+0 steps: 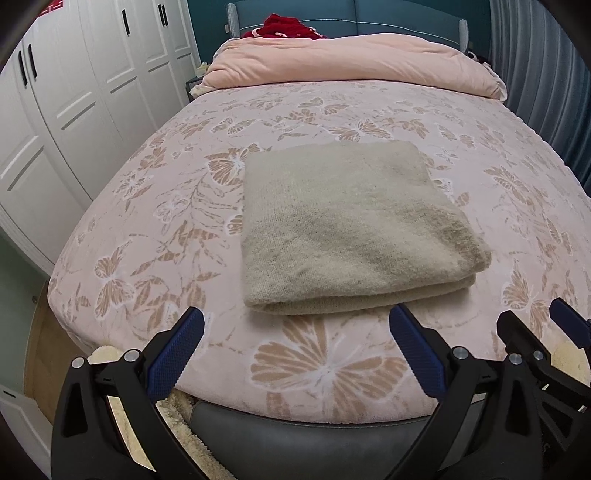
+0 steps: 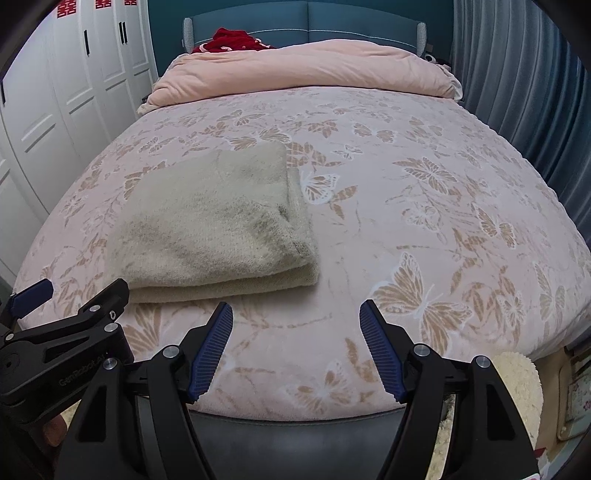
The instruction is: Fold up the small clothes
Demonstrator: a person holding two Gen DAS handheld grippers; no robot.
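Note:
A beige knitted garment [image 1: 347, 229] lies folded into a neat rectangle on the pink butterfly-print bed [image 1: 155, 206]. It also shows in the right wrist view [image 2: 218, 225], left of centre. My left gripper [image 1: 295, 321] is open and empty, just short of the garment's near edge. My right gripper [image 2: 296, 314] is open and empty, near the garment's front right corner, above the foot of the bed [image 2: 443, 229]. The right gripper also shows in the left wrist view [image 1: 532, 325], and the left gripper in the right wrist view [image 2: 79, 297].
A rolled pink duvet [image 1: 354, 61] lies across the head of the bed with a red garment [image 1: 288, 27] behind it. White wardrobe doors [image 1: 66, 92] stand on the left, grey-blue curtains [image 2: 517, 74] on the right. A cream fluffy item [image 2: 521, 384] sits by the bed's foot.

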